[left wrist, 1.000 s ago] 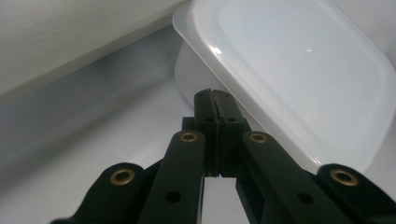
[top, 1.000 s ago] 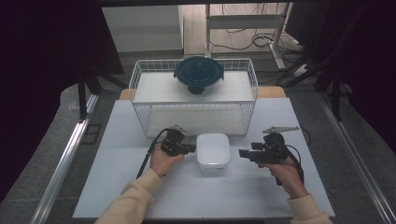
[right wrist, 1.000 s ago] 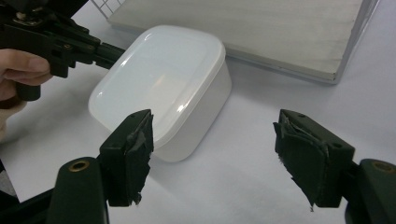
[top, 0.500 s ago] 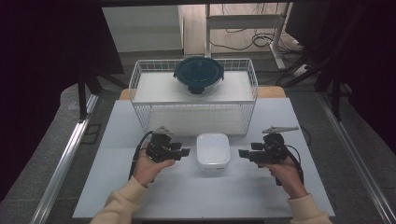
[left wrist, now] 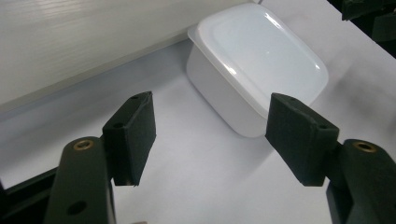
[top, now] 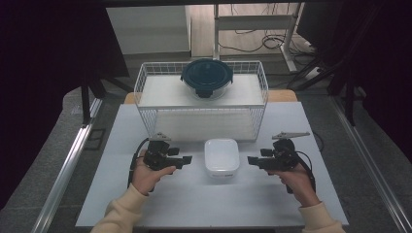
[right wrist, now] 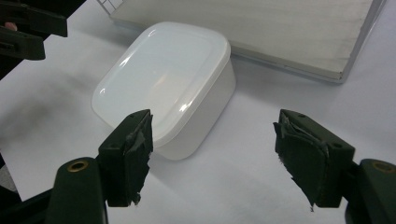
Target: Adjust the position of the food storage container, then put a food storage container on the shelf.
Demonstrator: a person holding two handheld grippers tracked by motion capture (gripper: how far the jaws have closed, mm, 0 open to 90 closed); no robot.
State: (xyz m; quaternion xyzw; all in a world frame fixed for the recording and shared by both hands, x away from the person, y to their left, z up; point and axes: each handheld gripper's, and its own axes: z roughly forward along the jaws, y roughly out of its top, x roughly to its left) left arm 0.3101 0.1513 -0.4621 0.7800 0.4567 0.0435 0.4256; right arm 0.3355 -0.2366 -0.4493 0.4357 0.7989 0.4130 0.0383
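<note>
A white lidded plastic container point(top: 221, 156) point(left wrist: 257, 65) point(right wrist: 163, 88) sits on the white table point(top: 194, 204), in front of the wire basket. My left gripper point(top: 187, 159) point(left wrist: 217, 135) hovers just left of it, pointing at it. Its jaws have just been opening and stand apart with nothing between them. My right gripper point(top: 251, 160) point(right wrist: 219, 154) faces the container from the right, a short gap away, open and empty. Each gripper view shows the other gripper beyond the container: the right gripper point(left wrist: 369, 18) and the left gripper point(right wrist: 28, 28).
A white wire basket point(top: 145, 82) stands at the back of the table. It holds a round glass container with a dark blue lid point(top: 207, 77). The basket's front wall lies close behind the white container. Bare table stretches toward the front edge.
My left gripper has pulled back to the left, away from the container's side, and its jaws have gone from shut to wide apart. The right gripper has stayed put.
</note>
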